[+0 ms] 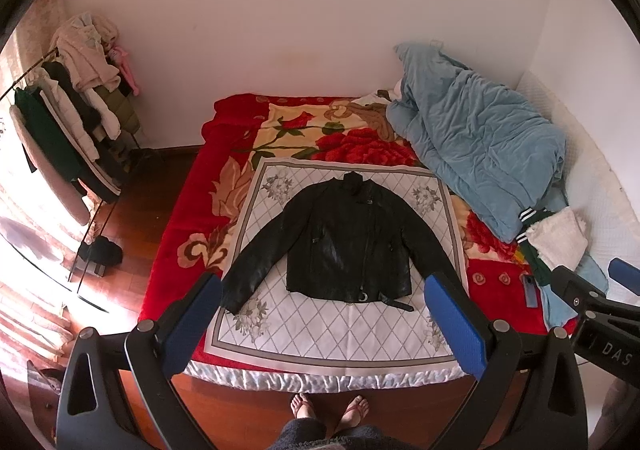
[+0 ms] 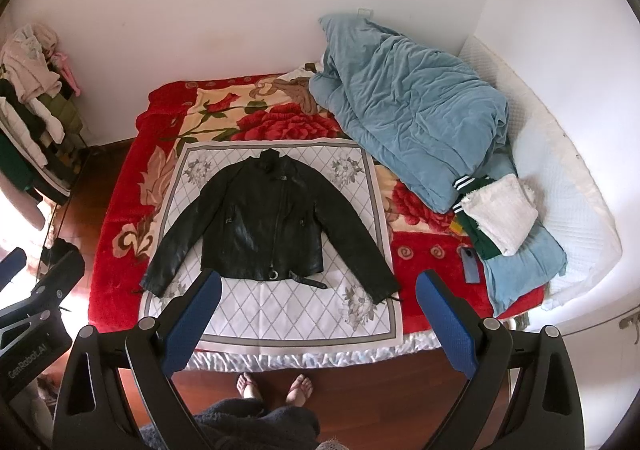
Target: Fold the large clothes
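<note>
A black leather jacket (image 1: pixel 344 242) (image 2: pixel 260 226) lies flat and face up on a white diamond-patterned cloth (image 1: pixel 320 326) (image 2: pixel 288 310), sleeves spread to both sides, collar toward the wall. A belt strap trails from its hem. My left gripper (image 1: pixel 324 314) hangs high above the near edge of the bed, open, nothing between its blue pads (image 1: pixel 192 322). My right gripper (image 2: pixel 320 310) is also high above the bed edge, open and empty. Each gripper shows at the edge of the other's view.
The cloth sits on a red rose-print blanket (image 1: pixel 176 218) (image 2: pixel 120 210). A blue quilt (image 1: pixel 480 138) (image 2: pixel 408 110) is heaped at the right, with folded clothes (image 2: pixel 496 214) and a phone (image 2: pixel 470 264) beside it. A clothes rack (image 1: pixel 72 122) stands left. A person's feet (image 1: pixel 328 406) stand at the bed's foot.
</note>
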`<action>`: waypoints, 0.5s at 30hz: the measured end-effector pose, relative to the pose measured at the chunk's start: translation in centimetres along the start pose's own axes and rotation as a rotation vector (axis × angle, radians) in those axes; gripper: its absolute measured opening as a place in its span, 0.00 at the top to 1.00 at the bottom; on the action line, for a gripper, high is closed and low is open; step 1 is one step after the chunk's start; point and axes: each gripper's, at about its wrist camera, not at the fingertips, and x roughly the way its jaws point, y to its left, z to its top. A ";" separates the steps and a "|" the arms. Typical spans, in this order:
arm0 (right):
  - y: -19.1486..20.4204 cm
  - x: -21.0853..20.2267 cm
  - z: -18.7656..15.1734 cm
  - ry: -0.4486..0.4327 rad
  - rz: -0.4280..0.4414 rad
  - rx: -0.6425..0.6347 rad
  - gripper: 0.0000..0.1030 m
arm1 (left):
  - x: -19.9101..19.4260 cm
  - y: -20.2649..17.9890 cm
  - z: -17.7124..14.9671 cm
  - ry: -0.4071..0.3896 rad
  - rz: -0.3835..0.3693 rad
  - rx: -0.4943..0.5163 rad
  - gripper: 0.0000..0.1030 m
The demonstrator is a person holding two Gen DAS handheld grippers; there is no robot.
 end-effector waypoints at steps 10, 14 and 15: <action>-0.2 0.8 1.0 0.015 -0.011 0.059 0.04 | 2.2 1.4 0.7 -0.039 0.022 0.020 0.00; -0.4 5.0 1.2 0.067 -0.011 0.133 0.04 | 5.7 3.3 0.4 -0.058 0.087 0.028 0.00; -0.6 6.3 1.1 0.081 -0.005 0.152 0.04 | 7.5 3.7 0.4 -0.064 0.117 0.030 0.00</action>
